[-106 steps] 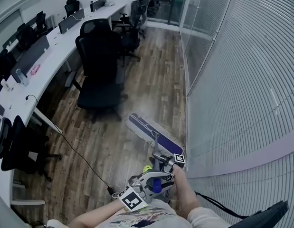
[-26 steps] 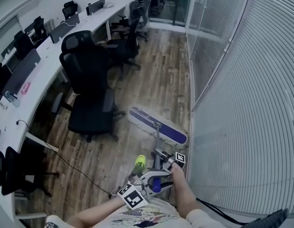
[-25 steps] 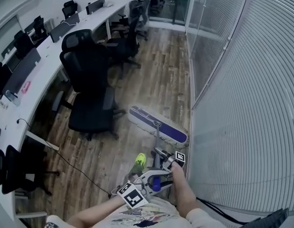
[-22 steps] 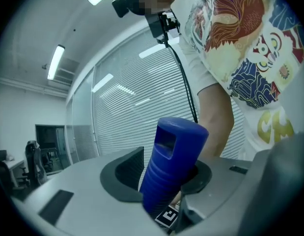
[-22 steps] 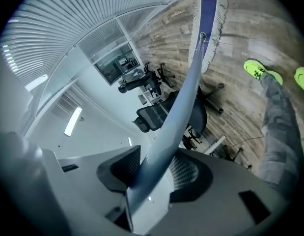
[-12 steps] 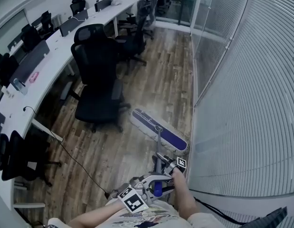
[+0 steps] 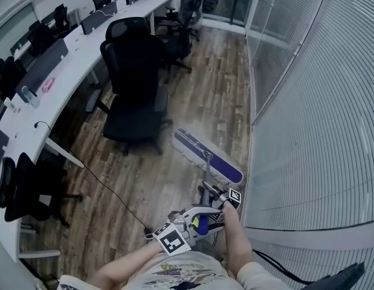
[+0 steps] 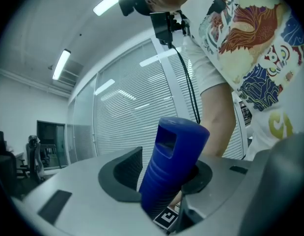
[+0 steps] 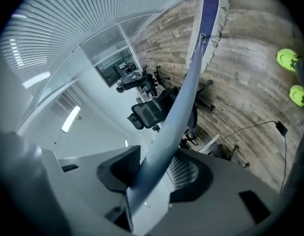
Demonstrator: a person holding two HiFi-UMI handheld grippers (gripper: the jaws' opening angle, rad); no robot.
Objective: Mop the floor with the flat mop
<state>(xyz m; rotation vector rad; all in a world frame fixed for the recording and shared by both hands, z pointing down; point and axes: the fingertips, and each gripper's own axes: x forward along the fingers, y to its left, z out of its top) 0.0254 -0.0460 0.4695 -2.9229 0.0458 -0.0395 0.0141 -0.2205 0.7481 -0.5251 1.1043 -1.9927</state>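
left tongs (image 8: 161,178) pinching the mop's blue grip (image 8: 177,141), right tongs (image 9: 154,177) pinching its pole (image 9: 188,82); mid-mopping, seemingly most floor (image 7: 205,101) left.

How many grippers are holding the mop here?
2. The left gripper clamps the blue handle end; the right gripper clamps the mop shaft lower down. Neither is hidden.

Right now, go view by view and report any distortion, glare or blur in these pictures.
Head view: sharp and evenly lit, but the wide lens bows the blinds and desk. Left gripper view: dark rounded corners, ceiling light strips blown white, blue handle end slightly soft. Right gripper view: heavy fisheye curves the mop pole and wood floor; the pole's near end blurs.
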